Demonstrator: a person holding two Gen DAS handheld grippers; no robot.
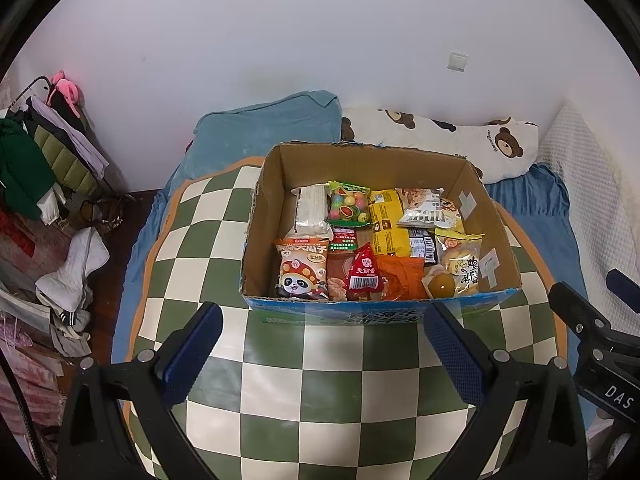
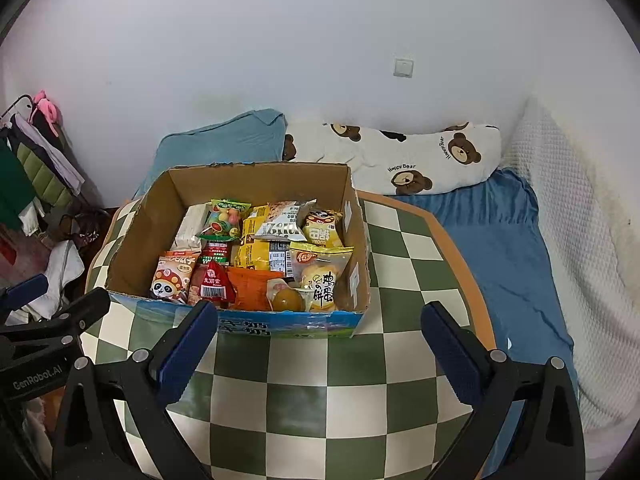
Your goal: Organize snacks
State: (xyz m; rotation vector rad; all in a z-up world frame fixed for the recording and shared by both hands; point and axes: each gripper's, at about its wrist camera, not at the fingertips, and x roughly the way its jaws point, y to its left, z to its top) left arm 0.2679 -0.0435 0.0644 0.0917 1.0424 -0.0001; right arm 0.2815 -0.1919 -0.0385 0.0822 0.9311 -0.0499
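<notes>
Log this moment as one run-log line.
left gripper: open, empty | right gripper: open, empty | snack packets in cardboard box | box on checkered table

We see a cardboard box (image 1: 380, 240) on the checkered table (image 1: 320, 380), packed with snacks: a panda packet (image 1: 302, 270) at its near left, a red sachet (image 1: 363, 274) beside it, a yellow bag (image 1: 387, 222) farther back. Our left gripper (image 1: 322, 350) hangs spread wide and empty just short of the box. The right gripper (image 1: 600, 316) shows at the right edge.
</notes>
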